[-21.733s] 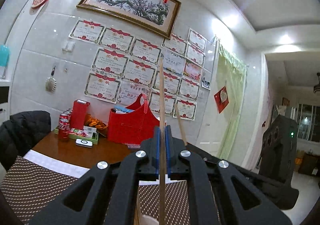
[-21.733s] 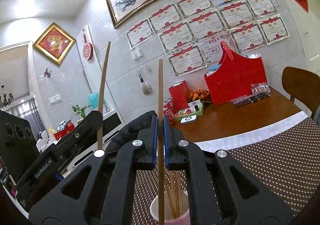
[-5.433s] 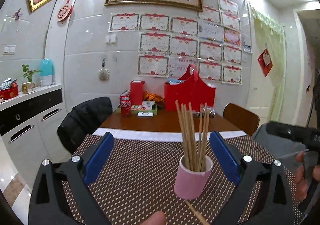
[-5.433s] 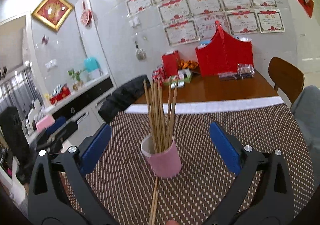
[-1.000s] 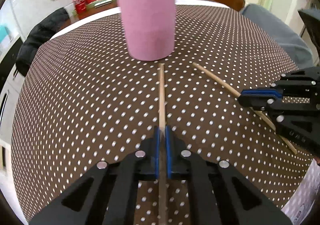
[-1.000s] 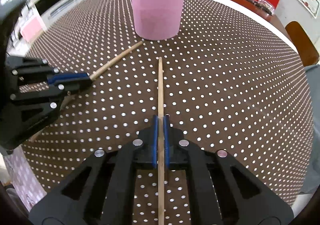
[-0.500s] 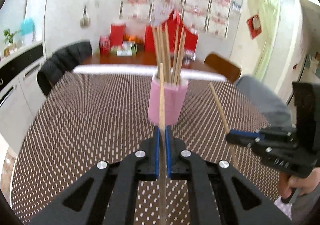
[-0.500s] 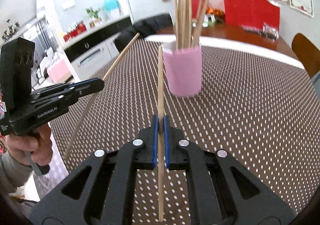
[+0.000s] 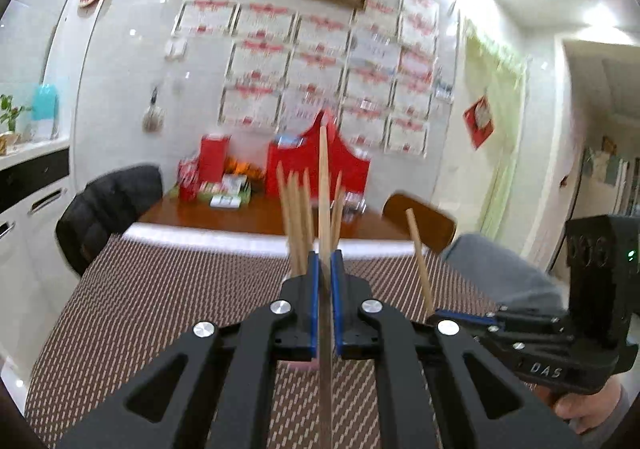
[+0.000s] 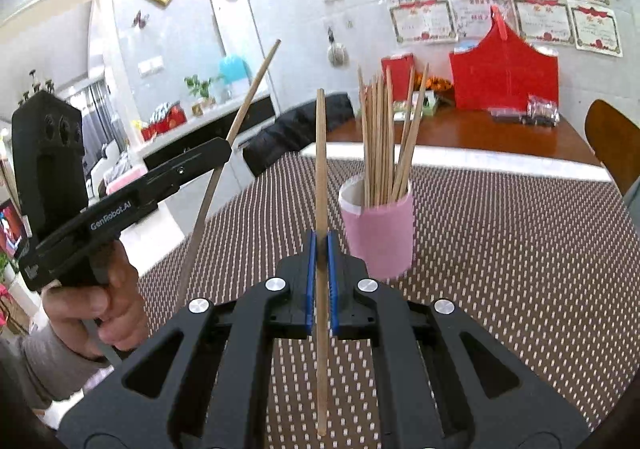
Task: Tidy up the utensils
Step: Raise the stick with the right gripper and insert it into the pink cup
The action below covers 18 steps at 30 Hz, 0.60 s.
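Both tongs, left tongs (image 9: 325, 269) and right tongs (image 10: 321, 249), grasp one thin wooden chopstick (image 10: 321, 169) each; next lower both tips into the round pink cup (image 10: 378, 229).

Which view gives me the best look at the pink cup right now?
The right wrist view: the pink cup stands in the open there, chopsticks inside. In the left wrist view the left gripper hides nearly all of it; only a pink sliver shows under the jaws.

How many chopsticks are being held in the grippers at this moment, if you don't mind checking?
2: one chopstick clamped in the left gripper, another chopstick clamped in the right gripper. More stand bunched in the pink cup.
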Tool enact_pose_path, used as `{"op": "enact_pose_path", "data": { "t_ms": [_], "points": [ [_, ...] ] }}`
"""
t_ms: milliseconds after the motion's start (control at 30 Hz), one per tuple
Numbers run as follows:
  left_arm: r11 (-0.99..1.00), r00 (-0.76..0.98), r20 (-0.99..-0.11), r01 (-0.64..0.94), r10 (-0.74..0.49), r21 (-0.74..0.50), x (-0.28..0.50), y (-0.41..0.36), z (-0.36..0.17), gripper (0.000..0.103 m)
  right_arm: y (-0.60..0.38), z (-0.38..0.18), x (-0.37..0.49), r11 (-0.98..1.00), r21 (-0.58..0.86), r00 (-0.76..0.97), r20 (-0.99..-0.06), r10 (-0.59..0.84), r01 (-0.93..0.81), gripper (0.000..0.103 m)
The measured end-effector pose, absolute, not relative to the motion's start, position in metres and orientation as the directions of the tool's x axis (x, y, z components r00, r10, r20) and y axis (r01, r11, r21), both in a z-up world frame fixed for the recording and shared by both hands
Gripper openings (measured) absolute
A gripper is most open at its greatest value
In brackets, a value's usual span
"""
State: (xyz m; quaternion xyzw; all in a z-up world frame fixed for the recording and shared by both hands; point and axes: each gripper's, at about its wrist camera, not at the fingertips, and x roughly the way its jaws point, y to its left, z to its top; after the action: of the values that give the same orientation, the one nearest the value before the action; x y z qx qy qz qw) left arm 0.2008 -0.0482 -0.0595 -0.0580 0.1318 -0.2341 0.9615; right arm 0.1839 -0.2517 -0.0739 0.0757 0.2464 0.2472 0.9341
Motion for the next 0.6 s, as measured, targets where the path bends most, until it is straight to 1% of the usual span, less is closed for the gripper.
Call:
{"op": "enact_pose_path", "data": {
  "t_ms": [133,233,400,600],
  "points": [
    [0.856,0.858,-0.099,0.482,-0.504,-0.186,0.223,-0.055,-0.034,0.006,-0.256,-0.046,0.205,0.861,0.287,0.792,-0.347,0.502,-0.42,0.005],
    [0.844,0.854,-0.035,0.504,-0.518,-0.185,0.243,-0.063,-0.019,0.006,-0.259,-0.028,0.227,0.862,0.292,0.817,-0.298,0.494,-0.415,0.006],
    [0.831,0.848,0.03,0.525,-0.529,-0.185,0.28,-0.075,-0.006,0.006,-0.259,-0.002,0.263,0.865,0.286,0.843,-0.238,0.481,-0.413,0.006],
    [0.82,0.845,0.069,0.532,-0.53,-0.211,0.319,-0.083,-0.011,0.006,-0.262,0.012,0.301,0.861,0.298,0.857,-0.193,0.477,-0.412,0.006]
  ]
}}
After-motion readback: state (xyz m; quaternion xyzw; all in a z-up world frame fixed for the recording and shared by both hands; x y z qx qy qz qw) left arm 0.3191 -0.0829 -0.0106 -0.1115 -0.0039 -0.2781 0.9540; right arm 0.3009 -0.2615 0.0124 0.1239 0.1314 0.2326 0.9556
